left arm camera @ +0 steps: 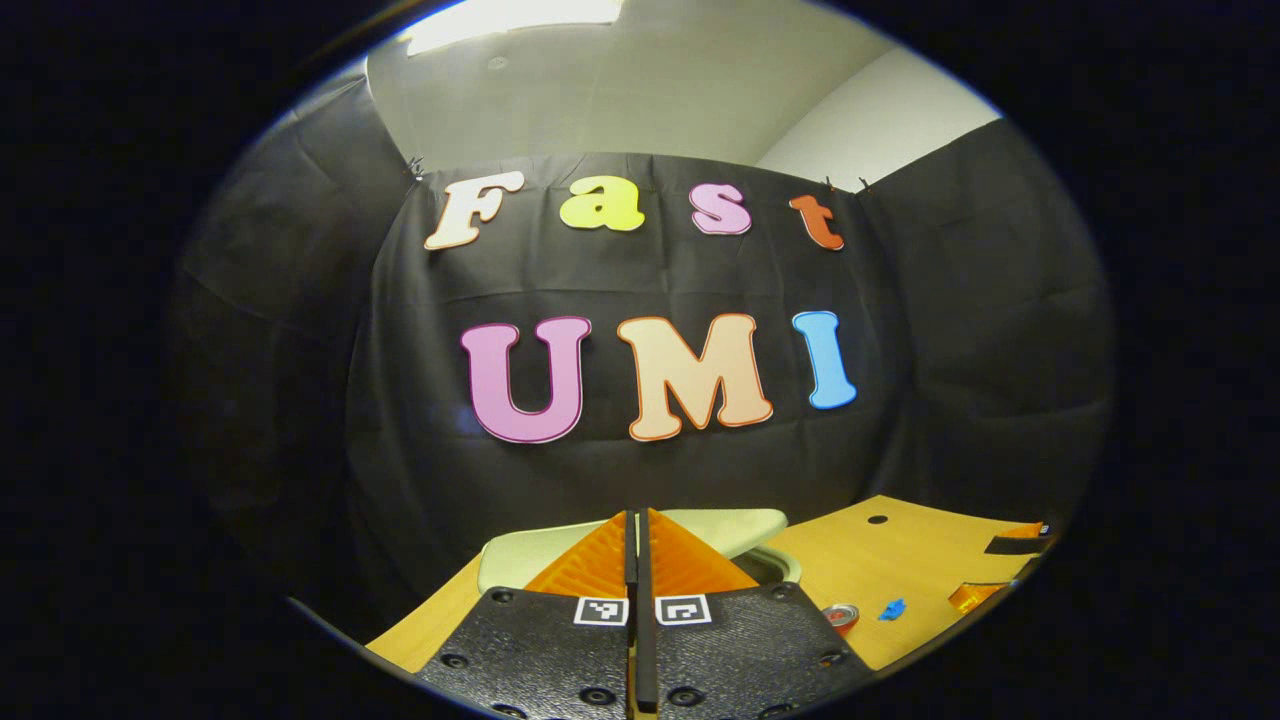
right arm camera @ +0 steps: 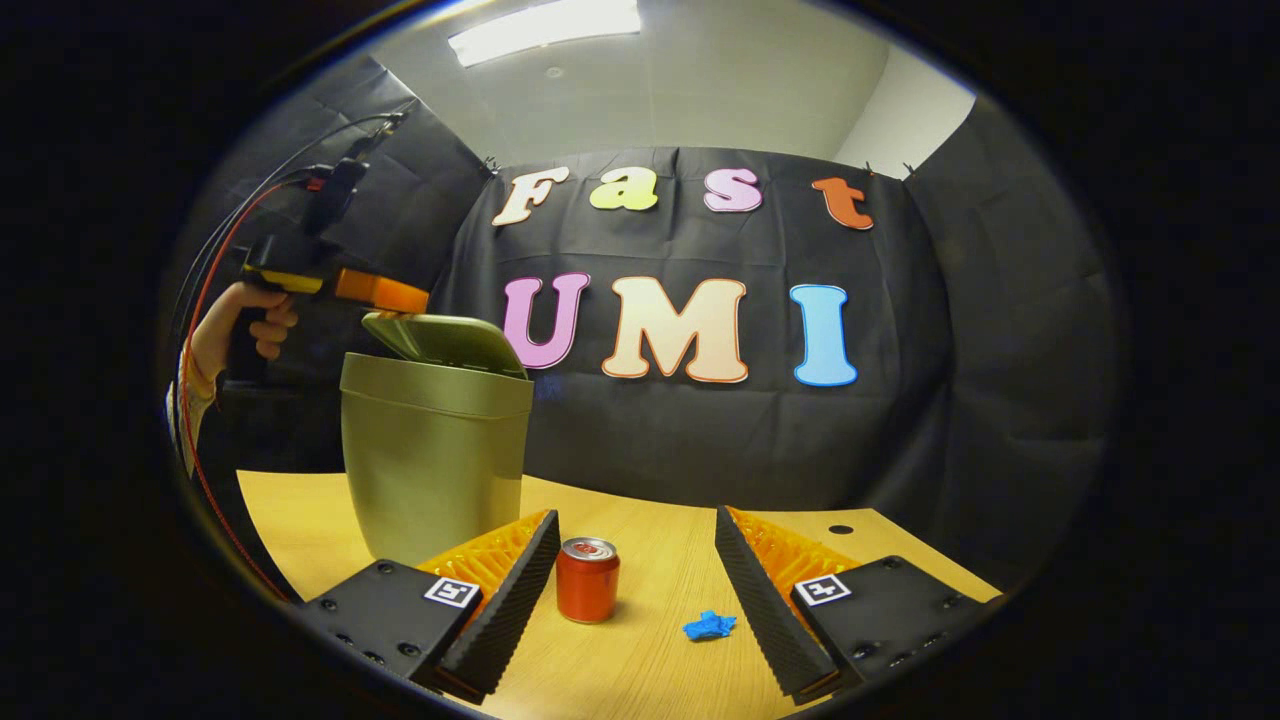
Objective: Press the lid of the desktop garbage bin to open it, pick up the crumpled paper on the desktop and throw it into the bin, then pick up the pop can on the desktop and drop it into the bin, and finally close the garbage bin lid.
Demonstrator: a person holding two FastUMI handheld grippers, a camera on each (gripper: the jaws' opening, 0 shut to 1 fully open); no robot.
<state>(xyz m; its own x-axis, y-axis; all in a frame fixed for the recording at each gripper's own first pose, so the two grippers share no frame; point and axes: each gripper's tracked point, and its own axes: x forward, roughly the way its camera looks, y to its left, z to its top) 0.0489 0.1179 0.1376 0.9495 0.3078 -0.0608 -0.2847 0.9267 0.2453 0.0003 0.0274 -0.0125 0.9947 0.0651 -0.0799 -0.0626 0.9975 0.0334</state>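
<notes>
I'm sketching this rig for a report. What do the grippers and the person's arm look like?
Each gripper has black textured plates with screws, a square black-and-white marker on each, and ridged wedge fingers. The left gripper, seen from the right gripper view, has a pistol grip with red and black cables. The hand wears a wristband.

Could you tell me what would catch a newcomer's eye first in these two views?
Probably the bin at the left of the right gripper view, its lid tilted up, with the left gripper, held by a hand, at the lid's edge. Next, on the wooden table, the red pop can and the blue crumpled paper lie between the open fingers of the right gripper.
</notes>
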